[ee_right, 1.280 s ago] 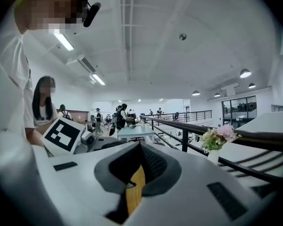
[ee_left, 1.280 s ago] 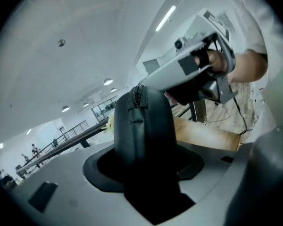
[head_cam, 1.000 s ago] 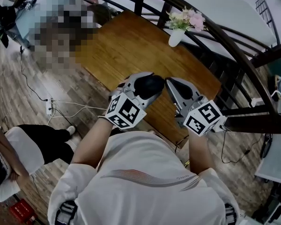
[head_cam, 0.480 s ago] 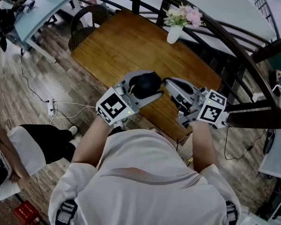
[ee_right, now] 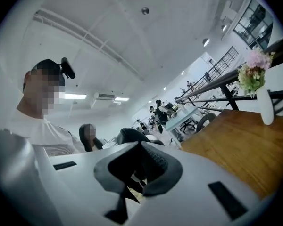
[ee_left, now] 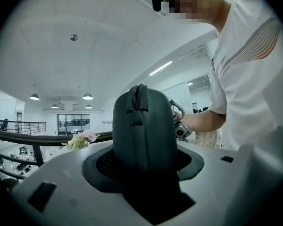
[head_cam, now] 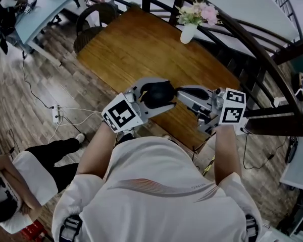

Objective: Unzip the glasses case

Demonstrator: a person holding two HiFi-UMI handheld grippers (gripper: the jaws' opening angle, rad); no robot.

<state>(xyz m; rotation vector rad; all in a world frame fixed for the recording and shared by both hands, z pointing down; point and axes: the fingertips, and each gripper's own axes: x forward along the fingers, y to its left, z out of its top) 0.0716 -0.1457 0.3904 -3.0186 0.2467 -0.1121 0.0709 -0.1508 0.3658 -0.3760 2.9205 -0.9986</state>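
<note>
A dark, rounded glasses case is held in front of the person's chest, above the near edge of the wooden table. My left gripper is shut on it, one jaw on each side. In the left gripper view the case stands upright between the jaws, its zipper teeth running over the top. My right gripper points left, with its tip against the case's right end. Its jaws are starting to open but the pads still almost meet. I see nothing clearly between them. The case shows just beyond them.
A brown wooden table lies below, with a white vase of flowers at its far edge. A dark curved railing runs behind it. A light-blue table and chair stand upper left. A seated person and floor cables are at left.
Both grippers have rolled and shifted slightly. The left marker cube moved left and the right cube swung up to the right. The case stays in the left jaws, the right tip still at its end.
</note>
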